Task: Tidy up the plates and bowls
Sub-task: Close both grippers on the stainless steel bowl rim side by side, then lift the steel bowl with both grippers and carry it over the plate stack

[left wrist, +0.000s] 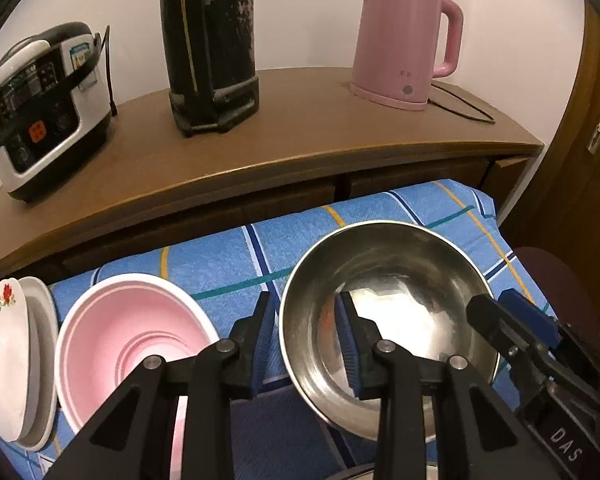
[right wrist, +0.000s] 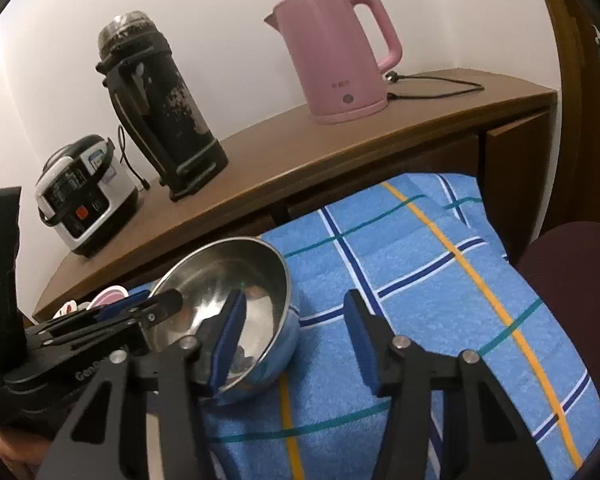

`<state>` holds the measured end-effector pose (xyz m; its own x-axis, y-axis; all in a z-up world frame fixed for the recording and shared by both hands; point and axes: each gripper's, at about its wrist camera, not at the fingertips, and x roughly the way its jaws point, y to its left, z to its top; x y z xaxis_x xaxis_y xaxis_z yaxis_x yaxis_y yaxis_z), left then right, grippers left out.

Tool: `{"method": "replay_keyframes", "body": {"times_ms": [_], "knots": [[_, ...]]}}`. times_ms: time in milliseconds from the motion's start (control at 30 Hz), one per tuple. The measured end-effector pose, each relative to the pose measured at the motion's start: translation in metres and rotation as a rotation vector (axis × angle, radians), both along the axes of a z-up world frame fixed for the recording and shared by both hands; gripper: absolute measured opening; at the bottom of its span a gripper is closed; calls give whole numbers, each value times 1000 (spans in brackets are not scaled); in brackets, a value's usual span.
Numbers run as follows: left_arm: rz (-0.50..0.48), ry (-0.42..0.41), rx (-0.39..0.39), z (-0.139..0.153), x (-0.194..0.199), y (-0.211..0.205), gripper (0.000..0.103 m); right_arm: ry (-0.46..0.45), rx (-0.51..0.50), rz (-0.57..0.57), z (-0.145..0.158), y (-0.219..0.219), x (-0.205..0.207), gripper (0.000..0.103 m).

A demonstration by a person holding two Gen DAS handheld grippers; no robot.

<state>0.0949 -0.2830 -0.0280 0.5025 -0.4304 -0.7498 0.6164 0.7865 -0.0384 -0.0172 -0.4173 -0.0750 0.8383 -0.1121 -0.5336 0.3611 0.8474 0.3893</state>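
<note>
A steel bowl [left wrist: 396, 292] stands on the blue checked cloth [left wrist: 228, 256]. My left gripper [left wrist: 306, 340] is open with one finger inside the bowl and one outside its left rim. My right gripper [right wrist: 294, 336] is open across the bowl's [right wrist: 236, 280] right rim, one finger inside, one outside. The right gripper's fingers [left wrist: 512, 320] also show in the left wrist view. A pink bowl [left wrist: 136, 340] sits left of the steel bowl. White flowered plates [left wrist: 8, 356] lie stacked at the far left.
A wooden counter [left wrist: 300, 140] behind the cloth holds a rice cooker [left wrist: 40, 108], a black flask [left wrist: 210, 44] and a pink kettle [left wrist: 400, 40] with its cord. A dark red chair [right wrist: 572, 264] stands at the right.
</note>
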Motion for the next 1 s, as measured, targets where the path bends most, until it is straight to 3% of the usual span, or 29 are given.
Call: {"method": "replay_keyframes", "body": {"times_ms": [233, 300, 500, 600, 1000], "knots": [[-9, 70, 40, -10, 11, -5, 26, 39, 25, 14, -8, -2, 11, 49], [-20, 91, 48, -14, 13, -6, 26, 52, 29, 23, -10, -3, 14, 41], [-28, 133, 69, -17, 16, -8, 25, 68, 32, 43, -14, 0, 21, 34], [-30, 136, 63, -17, 16, -8, 25, 79, 21, 56, -14, 3, 25, 26], [-54, 128, 51, -13, 15, -12, 21, 86, -42, 18, -11, 4, 21, 22]]}}
